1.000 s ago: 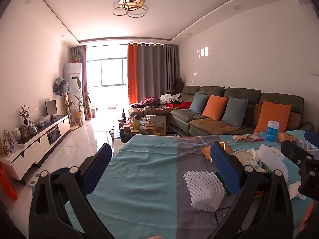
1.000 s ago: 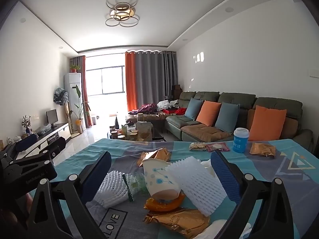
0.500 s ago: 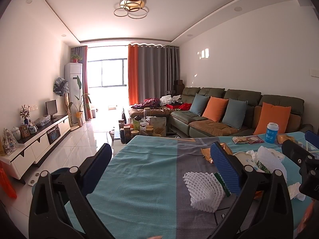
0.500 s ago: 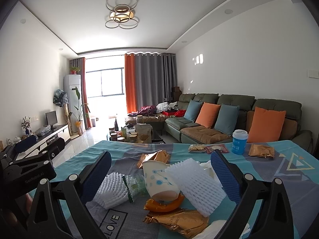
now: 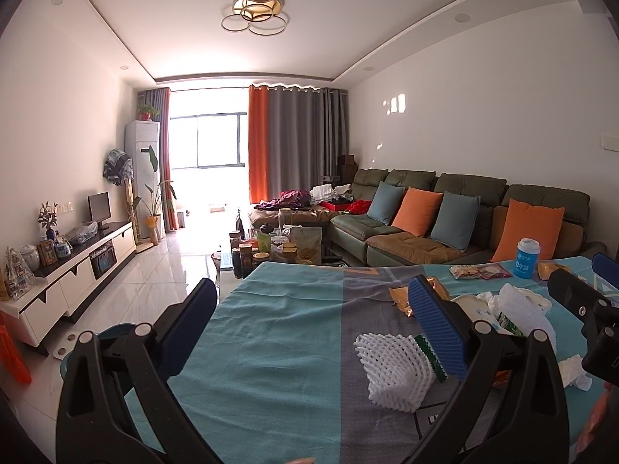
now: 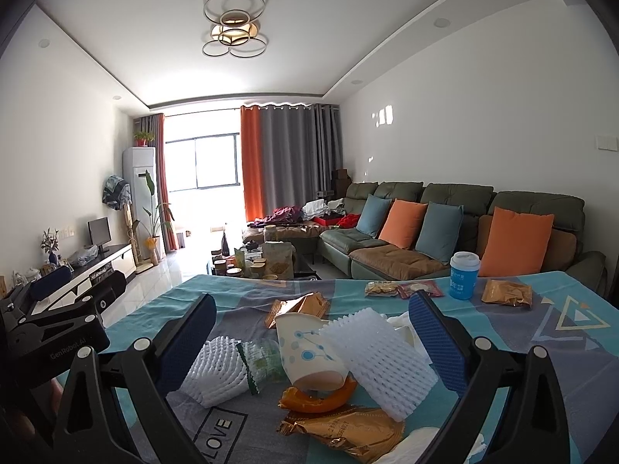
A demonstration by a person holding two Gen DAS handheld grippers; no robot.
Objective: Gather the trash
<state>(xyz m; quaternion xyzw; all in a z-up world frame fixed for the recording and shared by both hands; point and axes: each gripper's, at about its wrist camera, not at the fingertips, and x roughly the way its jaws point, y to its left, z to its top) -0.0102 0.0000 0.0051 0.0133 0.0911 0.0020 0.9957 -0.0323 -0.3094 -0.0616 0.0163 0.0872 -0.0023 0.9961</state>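
Both grippers, left [image 5: 309,321] and right [image 6: 309,330], hang with jaws wide over the surface [image 5: 271,348], ready to grab the trash [image 6: 309,363].

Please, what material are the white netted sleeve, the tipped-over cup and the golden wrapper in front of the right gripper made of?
The white netted sleeve looks like soft foam mesh: matte, with an open diamond lattice. The tipped-over cup seems to be paper: thin white wall, matte, with printed blue dots. The golden wrapper is probably metallised plastic film: shiny, crinkled, with bright glints.
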